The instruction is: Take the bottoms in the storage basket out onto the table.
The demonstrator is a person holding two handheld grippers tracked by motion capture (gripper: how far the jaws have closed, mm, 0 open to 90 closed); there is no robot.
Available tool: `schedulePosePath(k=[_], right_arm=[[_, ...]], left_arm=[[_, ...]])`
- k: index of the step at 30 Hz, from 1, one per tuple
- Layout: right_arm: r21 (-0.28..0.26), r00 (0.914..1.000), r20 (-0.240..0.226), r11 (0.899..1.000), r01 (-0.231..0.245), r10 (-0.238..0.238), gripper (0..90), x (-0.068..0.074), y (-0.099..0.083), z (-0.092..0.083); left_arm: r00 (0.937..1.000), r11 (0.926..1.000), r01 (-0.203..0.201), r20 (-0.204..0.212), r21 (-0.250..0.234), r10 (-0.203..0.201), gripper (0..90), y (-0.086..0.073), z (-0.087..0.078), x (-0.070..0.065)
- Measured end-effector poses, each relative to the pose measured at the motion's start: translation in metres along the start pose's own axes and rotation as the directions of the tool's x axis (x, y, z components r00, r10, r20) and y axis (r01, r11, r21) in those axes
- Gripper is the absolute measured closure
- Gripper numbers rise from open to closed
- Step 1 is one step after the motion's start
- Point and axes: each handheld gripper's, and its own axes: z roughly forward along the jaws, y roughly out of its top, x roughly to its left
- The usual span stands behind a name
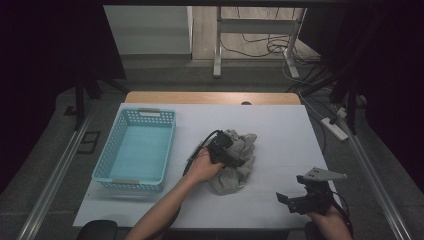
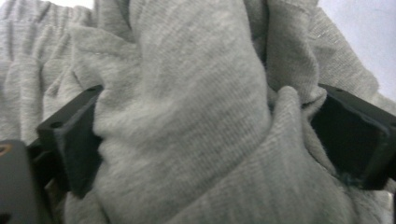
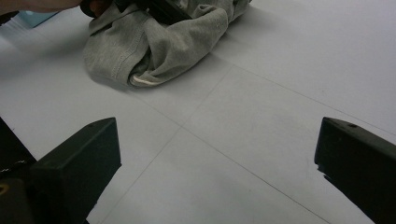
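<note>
Leftmost on the white table top (image 1: 280, 130) stands an empty light-blue plastic basket with perforated walls (image 1: 134, 150), its long side running away from the person. Just to its right, near the middle of the table, lies the crumpled grey knitted garment (image 1: 235, 160), bunched into a soft heap with folds rising in several directions. The left gripper (image 1: 226, 152) is pushed into that heap from the person's side; in the left gripper view a thick fold of the grey knit (image 2: 187, 116) bulges between the two black jaws, which stand spread wide on either side of it, and whether the pads bear on the cloth is hard to tell (the fabric simply fills the gap). The garment looks light, limp and not slippery, so it should sag and trail when lifted; a bite on a thick gathered fold, or on the pale-edged hem (image 3: 140, 80) seen in the right gripper view, would probably hold best. Farther right, well apart from the garment, the right gripper (image 1: 300, 200) hovers near the table's near edge, its jaws wide apart with nothing between them.
</note>
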Motion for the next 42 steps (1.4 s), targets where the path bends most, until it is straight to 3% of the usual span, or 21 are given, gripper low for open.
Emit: schedulePosePath(k=[7, 20, 26, 42], right_arm=[[-0.002, 1.0000, -0.001, 1.000, -0.005, 0.005, 0.7, 0.000, 0.000, 0.000], [-0.001, 1.0000, -0.003, 1.000, -0.007, 0.007, 0.7, -0.001, 0.000, 0.000], [-0.001, 1.0000, -0.003, 1.000, -0.008, 0.008, 0.7, -0.001, 0.000, 0.000], [-0.003, 1.0000, -0.002, 1.000, -0.006, 0.006, 0.7, -0.001, 0.000, 0.000]], left_arm=[[0.9977, 0.9995, 0.020, 0.065, -0.024, -0.018, 0.0, -0.001, -0.002, 0.005], [0.9996, 0.9990, 0.006, 0.029, -0.044, -0.005, 0.0, 0.002, -0.008, 0.001], [0.9991, 0.9971, 0.021, 0.040, -0.074, -0.018, 0.0, 0.002, -0.013, 0.001], [0.9999, 0.9956, -0.013, -0.005, -0.093, 0.013, 0.0, 0.003, -0.029, -0.001]])
